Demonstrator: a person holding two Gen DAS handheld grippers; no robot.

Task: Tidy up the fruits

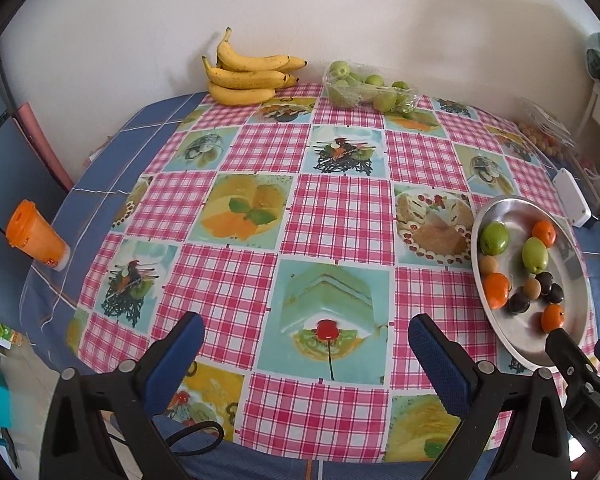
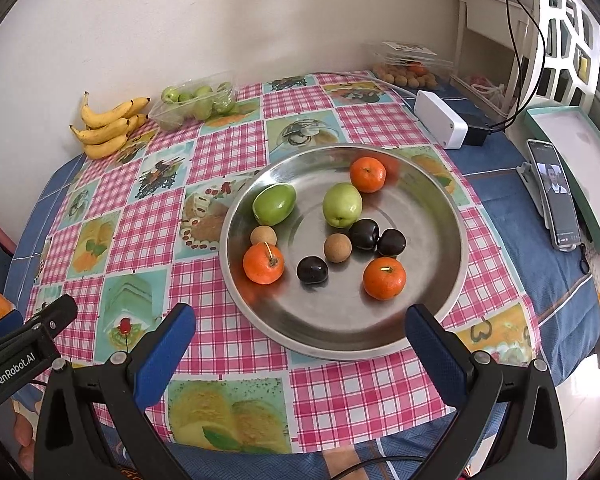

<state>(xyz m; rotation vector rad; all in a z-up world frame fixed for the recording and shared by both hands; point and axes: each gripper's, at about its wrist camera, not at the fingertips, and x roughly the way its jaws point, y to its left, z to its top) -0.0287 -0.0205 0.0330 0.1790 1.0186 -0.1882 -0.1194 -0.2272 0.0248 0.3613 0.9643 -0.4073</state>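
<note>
A steel plate point(image 2: 440, 208) on the checked surface point(image 2: 220, 152) holds the mixed fruit: three tangerines, two green fruits, three dark plums and two small tan longan-like fruits. The nearest piece is seen to be the tangerine point(image 2: 384, 278) at the plate's front right, with a dark plum point(image 2: 312, 269) just left of it and another tangerine point(image 2: 263, 263) at the front left rim.

The right tongs point(image 2: 300, 340) are held spread and empty, poised just short of the plate's near rim, so the fruit lies straight ahead of them. The left tongs point(image 1: 306, 344) are likewise spread and empty, over bare cloth, with the plate point(image 1: 500, 216) off to their right. The right hand is judged clearly nearer.

Bananas point(image 2: 108, 126) and a clear tray of green fruit point(image 2: 196, 100) are ranged along the far wall, well apart from the plate.
</note>
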